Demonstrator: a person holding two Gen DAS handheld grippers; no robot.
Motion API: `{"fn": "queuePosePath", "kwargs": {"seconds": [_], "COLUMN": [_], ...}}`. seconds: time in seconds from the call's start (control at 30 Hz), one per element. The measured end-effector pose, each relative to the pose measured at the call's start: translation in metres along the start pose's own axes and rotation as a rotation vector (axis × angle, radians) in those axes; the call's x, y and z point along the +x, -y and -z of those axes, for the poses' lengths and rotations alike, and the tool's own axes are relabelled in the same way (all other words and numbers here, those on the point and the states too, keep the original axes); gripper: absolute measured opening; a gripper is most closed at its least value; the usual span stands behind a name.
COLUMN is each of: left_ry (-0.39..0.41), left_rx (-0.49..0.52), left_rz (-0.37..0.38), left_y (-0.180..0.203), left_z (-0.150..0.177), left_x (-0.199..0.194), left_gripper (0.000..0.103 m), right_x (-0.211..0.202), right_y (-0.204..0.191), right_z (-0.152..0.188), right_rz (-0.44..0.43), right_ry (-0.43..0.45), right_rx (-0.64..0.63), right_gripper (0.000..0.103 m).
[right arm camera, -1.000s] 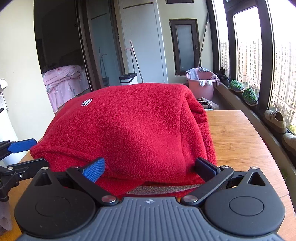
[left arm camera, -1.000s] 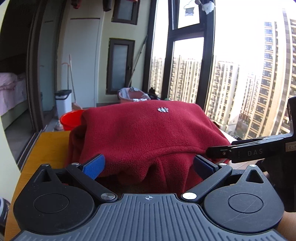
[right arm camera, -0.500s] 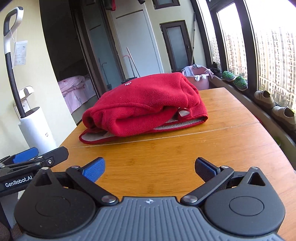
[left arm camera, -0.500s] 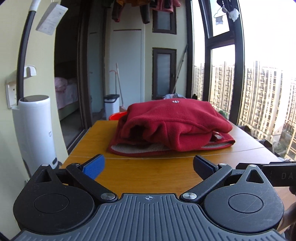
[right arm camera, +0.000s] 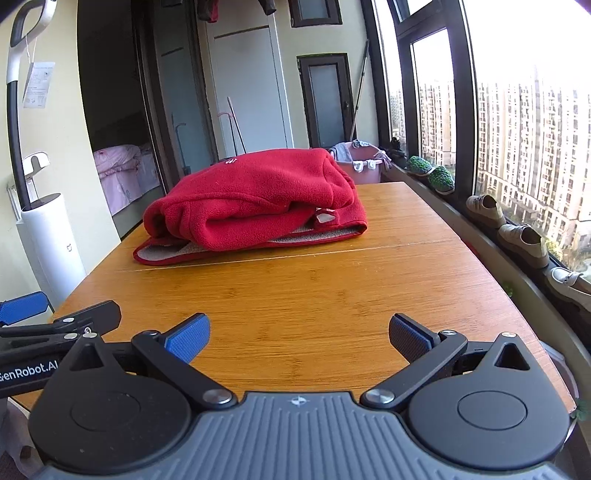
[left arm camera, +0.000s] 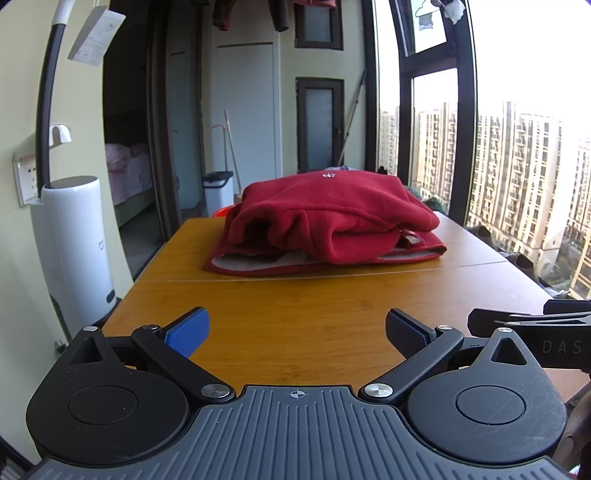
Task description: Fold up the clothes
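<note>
Two pieces of lettering can be read: "DAS" on the black body of the right gripper where it enters at the lower right of the left wrist view, and "GenRobot.AI" on the left gripper at the lower left of the right wrist view. A small white emblem sits on top of the red fleece jacket, too small to read. A paper tag hangs from the handle of the upright vacuum at the upper left; its print is not legible.

Compared with a second ago, when the red fleece filled both views right up against the fingers, both grippers have drawn back: the folded jacket now lies in the middle of each frame, well apart from them, with bare wooden desk between. It rests folded in a thick bundle on the far half of the desk, beyond the seam line, grey lining showing along its lower edge.

Both pairs of fingers are spread wide and released, gripping nothing, blue pads over the near desk edge.

A pink laundry basket behind the desk holds some clothes, right of centre in the right wrist view. A white bin with a dark lid stands by the door; its contents are hidden.
</note>
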State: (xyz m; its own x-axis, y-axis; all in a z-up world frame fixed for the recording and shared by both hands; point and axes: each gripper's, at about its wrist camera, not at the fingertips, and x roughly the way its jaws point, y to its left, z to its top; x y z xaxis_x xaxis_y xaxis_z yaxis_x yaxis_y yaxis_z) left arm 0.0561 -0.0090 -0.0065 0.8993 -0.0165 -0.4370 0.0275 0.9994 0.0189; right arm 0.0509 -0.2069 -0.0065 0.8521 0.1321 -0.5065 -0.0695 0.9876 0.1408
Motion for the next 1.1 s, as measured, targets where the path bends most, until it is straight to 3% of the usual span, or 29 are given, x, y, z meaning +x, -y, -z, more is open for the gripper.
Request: {"fn": "queuePosePath", "kwargs": {"seconds": [1.1], "left_ry": [-0.017], "left_rx": [-0.042], "left_rz": [0.017], "left_y": [-0.0036], "left_z": [0.0009], "left_x": [-0.0040], "left_gripper": [0.103], "right_x": [-0.0012], "right_y": [0.0038], "right_z": [0.0020], "right_rz": [-0.026], "right_ry": [-0.016], "right_rx": [-0.003], "right_gripper": [0.103]}}
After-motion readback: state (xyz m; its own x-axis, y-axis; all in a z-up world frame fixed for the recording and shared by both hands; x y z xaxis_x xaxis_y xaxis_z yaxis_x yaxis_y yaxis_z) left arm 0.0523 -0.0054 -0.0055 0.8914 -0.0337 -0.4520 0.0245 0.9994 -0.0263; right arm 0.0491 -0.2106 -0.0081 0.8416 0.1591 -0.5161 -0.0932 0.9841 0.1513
